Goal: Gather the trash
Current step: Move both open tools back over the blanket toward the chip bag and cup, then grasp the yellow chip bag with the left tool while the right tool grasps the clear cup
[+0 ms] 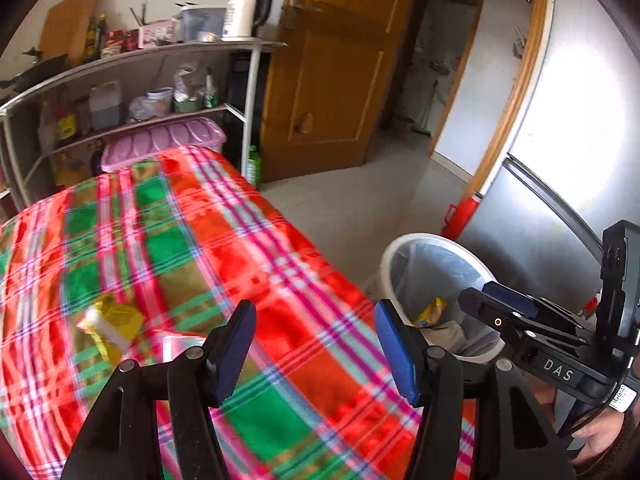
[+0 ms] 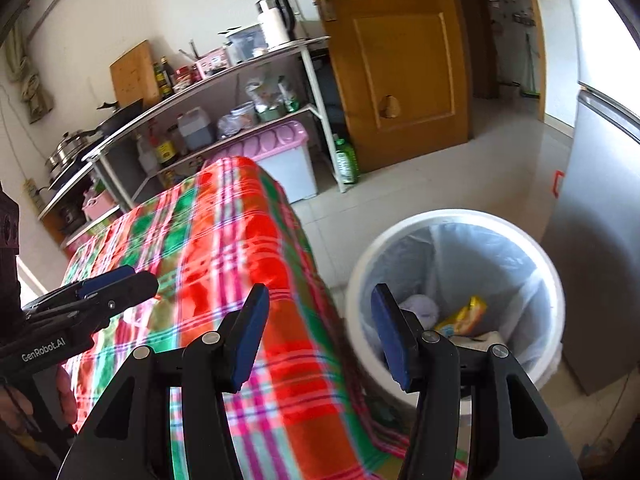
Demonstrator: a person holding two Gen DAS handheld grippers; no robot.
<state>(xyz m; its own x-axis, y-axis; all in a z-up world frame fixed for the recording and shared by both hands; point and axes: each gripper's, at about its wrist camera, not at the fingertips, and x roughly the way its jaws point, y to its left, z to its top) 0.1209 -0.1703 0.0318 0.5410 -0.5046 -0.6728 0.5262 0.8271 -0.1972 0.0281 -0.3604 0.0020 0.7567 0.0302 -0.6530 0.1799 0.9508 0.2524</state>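
While the left wrist view is looking across the plaid tablecloth (image 1: 192, 240), the left gripper (image 1: 316, 348) is hanging over the cloth with its blue pads standing well apart and nothing between them. A yellow wrapper (image 1: 110, 326) is lying on the cloth just beyond and to the left of the left finger, with what looks like a pale bit of plastic beside it, too blurred to name. Off the table's right edge the white bin (image 1: 408, 242) is standing on the floor, lined with a bag and already holding a yellow packet (image 1: 432, 310). The right gripper is showing at the right of this view, above the bin.

From the right wrist view, the right gripper (image 2: 320, 332) is straddling the table corner and the bin (image 2: 556, 280), its jaws parted and empty. Inside the bin a yellow packet (image 2: 464, 316) and some crumpled white paper (image 2: 420, 306) are lying at the bottom.

Judging by this, a drop into the bin is done and the next pick is in hand. The left gripper needs to be reaching toward the wrapper, coming down with one pad on either side and closing before carrying it over to the bin.
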